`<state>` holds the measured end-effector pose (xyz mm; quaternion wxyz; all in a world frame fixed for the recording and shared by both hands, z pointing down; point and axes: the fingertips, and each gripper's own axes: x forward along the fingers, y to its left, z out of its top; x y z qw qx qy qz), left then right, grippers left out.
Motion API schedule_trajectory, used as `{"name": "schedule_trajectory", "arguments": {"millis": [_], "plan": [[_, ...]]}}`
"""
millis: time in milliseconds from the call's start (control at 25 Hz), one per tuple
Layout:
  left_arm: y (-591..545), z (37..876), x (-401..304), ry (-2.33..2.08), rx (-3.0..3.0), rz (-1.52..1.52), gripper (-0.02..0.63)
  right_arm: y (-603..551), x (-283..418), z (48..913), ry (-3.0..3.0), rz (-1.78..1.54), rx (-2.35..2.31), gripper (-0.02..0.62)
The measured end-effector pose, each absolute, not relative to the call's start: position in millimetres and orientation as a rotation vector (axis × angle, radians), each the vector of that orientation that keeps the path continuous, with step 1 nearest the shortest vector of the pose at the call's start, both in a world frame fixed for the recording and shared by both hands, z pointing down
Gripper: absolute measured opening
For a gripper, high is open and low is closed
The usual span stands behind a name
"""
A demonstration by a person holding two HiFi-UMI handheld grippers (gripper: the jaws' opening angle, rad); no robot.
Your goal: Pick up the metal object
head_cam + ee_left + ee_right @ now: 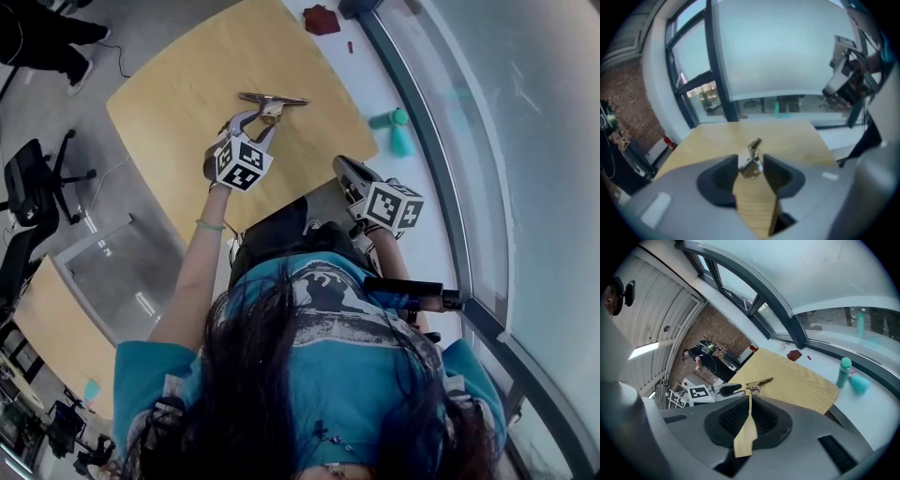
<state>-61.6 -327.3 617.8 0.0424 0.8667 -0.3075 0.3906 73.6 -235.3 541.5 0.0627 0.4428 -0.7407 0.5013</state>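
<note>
A flat, elongated metal object [272, 99] lies on the wooden table [178, 103] near its far edge. My left gripper [265, 116] reaches down to its near end. In the left gripper view the metal piece [751, 161] sits between the two dark jaws, which stand apart with bare wood showing below it; my left gripper [751, 169] is open. My right gripper [347, 171] hangs off the table's right corner, away from the object. In its own view the right gripper [749, 401] shows jaws almost together with nothing between them, and the metal object [759, 382] lies ahead.
A teal bottle [401, 131] and a teal cup lie on the white sill [422, 84] to the right, under the window. A dark red thing [321, 19] sits at the sill's far end. An office chair [28, 187] and a second table [56, 328] stand at left.
</note>
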Motion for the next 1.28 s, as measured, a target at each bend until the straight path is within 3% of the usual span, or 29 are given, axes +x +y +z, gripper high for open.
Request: {"name": "schedule_trajectory", "arguments": {"millis": [600, 1280], "plan": [[-357, 668, -42, -0.746, 2.778, 1.605, 0.164, -242, 62, 559, -2.149, 1.523, 1.312, 0.025], [-354, 662, -35, -0.796, 2.707, 1.425, 0.095, -236, 68, 566, -2.107, 1.528, 1.341, 0.025]]}}
